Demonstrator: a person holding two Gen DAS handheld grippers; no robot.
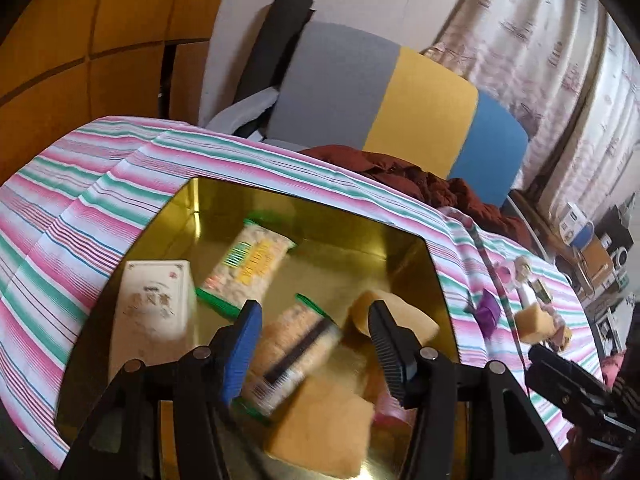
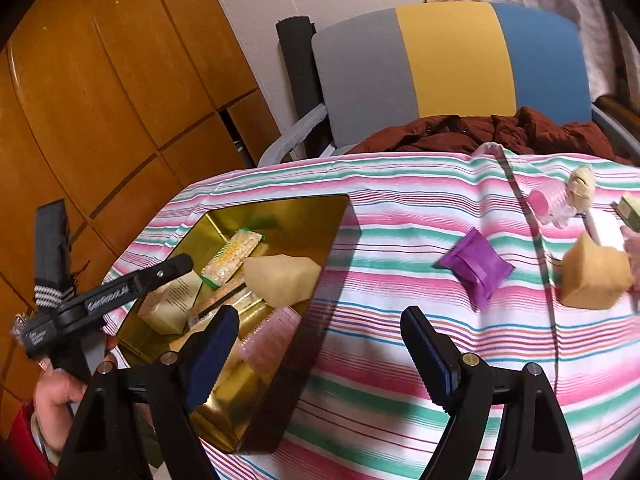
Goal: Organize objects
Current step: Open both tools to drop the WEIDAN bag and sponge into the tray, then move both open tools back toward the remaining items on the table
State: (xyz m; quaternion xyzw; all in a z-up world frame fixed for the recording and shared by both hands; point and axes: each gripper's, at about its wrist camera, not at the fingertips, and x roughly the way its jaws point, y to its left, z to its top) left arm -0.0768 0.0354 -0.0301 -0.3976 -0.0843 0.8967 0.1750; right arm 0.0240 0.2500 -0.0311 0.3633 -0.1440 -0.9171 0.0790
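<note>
An open gold tin sits on a striped cloth. Inside lie a white box, a green-edged snack packet, pale yellow blocks and a second snack packet, blurred. My left gripper hangs over the tin with that blurred packet between its jaws; the black pad stands clear of it. My right gripper is open and empty over the cloth beside the tin. A purple pouch and a yellow block lie on the cloth to its right.
A pink roller, a cream bundle and a small green box lie at the cloth's far right. Behind the table stands a grey, yellow and blue chair with a brown garment. A wooden cabinet is on the left.
</note>
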